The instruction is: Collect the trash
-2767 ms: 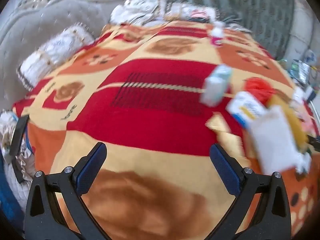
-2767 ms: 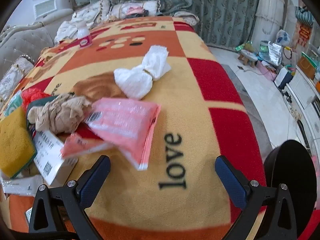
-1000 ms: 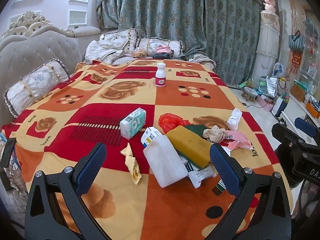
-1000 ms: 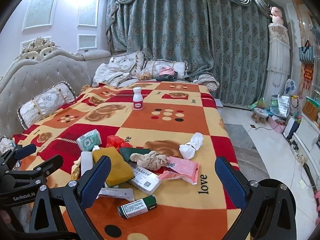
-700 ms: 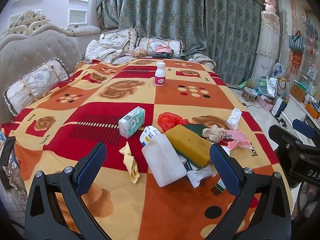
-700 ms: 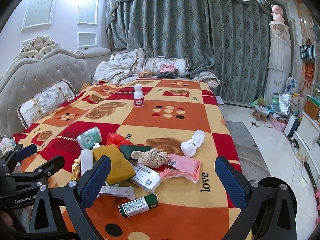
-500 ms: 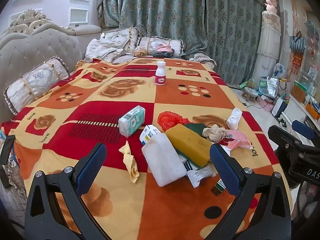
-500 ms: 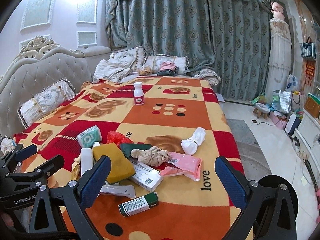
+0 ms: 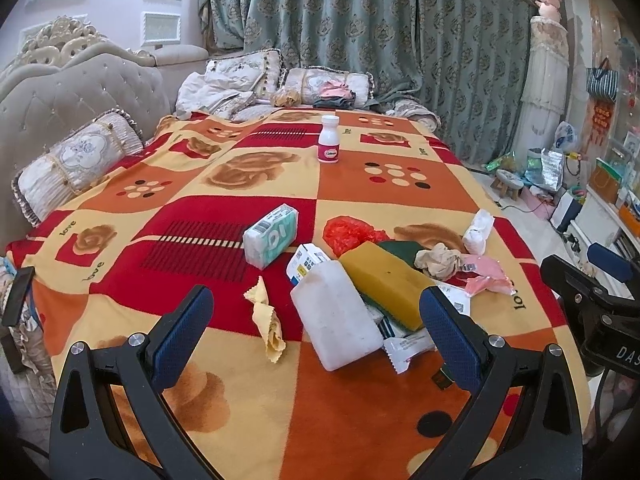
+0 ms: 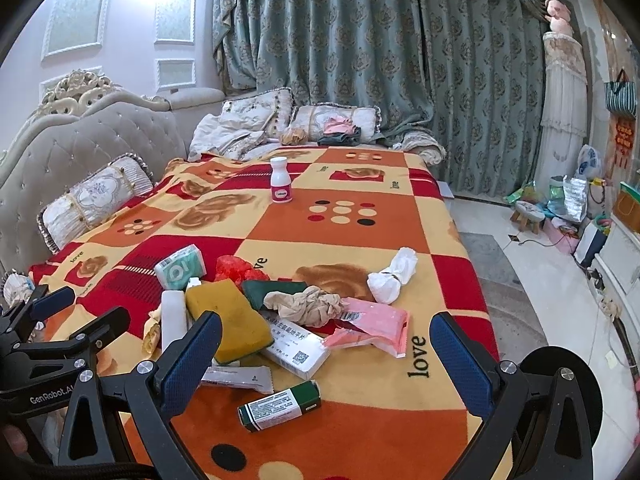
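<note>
Trash lies in a heap on the patterned blanket (image 9: 384, 184): a white plastic jug (image 9: 336, 316), a yellow sponge (image 9: 384, 280), a crumpled beige paper (image 10: 310, 304), a pink wrapper (image 10: 376, 320), a white knotted tissue (image 10: 392, 276), a red bag (image 9: 348, 234), a green box (image 10: 280, 404) and a teal tissue pack (image 9: 272, 236). My left gripper (image 9: 316, 328) is open and empty, above the bed's near end. My right gripper (image 10: 326, 354) is open and empty, to its right.
A white pill bottle (image 9: 329, 139) stands farther up the bed. Pillows (image 10: 256, 120) and a tufted headboard (image 10: 100, 136) are at the back and left. A black round bin (image 10: 560, 392) sits at the lower right by the floor. Clutter lines the right wall.
Both grippers pulled back and up from close over the bed 2.8 s ago to a wide view. In the last second they have barely shifted. Both stay open.
</note>
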